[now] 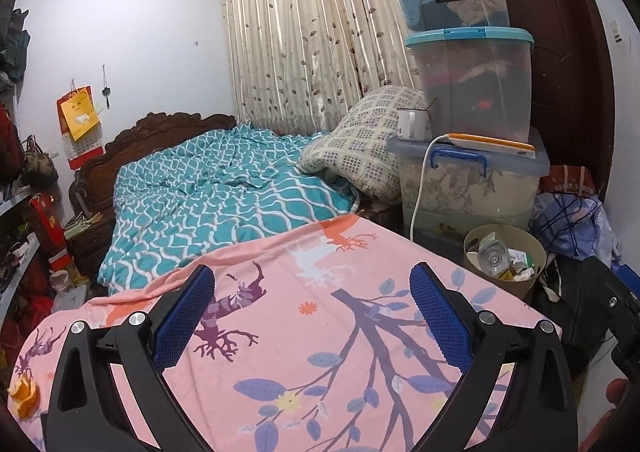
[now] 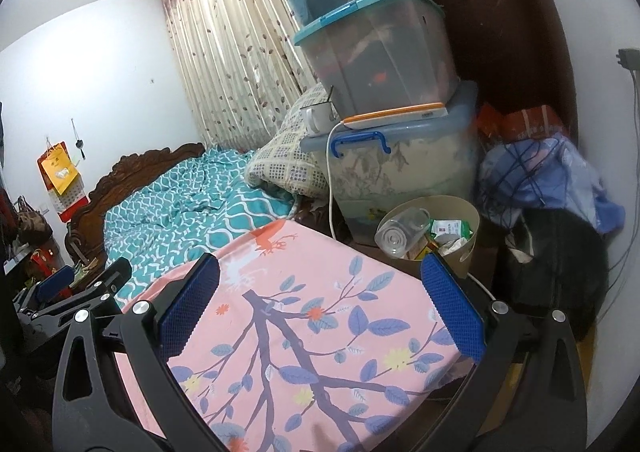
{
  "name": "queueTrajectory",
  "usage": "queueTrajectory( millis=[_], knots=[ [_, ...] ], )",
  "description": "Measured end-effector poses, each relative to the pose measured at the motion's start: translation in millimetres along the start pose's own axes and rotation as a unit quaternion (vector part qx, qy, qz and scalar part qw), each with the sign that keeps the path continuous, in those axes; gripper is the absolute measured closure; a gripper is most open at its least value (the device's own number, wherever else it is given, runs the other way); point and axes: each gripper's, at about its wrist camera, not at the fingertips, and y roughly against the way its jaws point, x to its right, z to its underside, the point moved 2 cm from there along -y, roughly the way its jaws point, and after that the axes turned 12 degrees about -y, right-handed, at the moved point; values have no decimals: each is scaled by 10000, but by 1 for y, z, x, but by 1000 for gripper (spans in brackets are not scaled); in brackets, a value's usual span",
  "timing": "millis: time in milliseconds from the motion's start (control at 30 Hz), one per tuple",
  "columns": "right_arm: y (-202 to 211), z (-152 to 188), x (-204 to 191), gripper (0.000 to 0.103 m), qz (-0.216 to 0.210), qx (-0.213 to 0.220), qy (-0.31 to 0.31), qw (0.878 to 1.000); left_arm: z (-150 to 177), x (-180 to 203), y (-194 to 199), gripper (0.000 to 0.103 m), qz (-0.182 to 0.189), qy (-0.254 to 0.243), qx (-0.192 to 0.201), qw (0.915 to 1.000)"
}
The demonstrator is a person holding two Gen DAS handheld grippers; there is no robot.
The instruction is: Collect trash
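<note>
Both empty and wide open over the pink bedsheet (image 1: 320, 332): left hand-held gripper (image 1: 312, 316), right hand-held gripper (image 2: 320, 304); orange peel (image 1: 25, 396) near-left on bed edge, bin (image 1: 505, 258) far right, bottle (image 1: 491, 258) perched at rim—risk knocking it out, or dropping peel mid-carry.

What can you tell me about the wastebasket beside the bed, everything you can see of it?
The wastebasket is a round, beige, open-topped bin, plastic or card by its look, standing upright on the floor between the pink sheet's corner and the stacked storage boxes. It is nearly full: a clear plastic bottle lies tilted at the rim, with wrappers and crumpled paper behind. Neither tongs touch it.
</note>
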Motion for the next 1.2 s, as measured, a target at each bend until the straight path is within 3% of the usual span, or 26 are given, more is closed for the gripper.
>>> queueTrajectory(
  millis=[1200],
  knots=[
    [-7,4,3,3,-18,-292,-63,9996,11,1,-15,9,-56,-166,-342,9993]
  ],
)
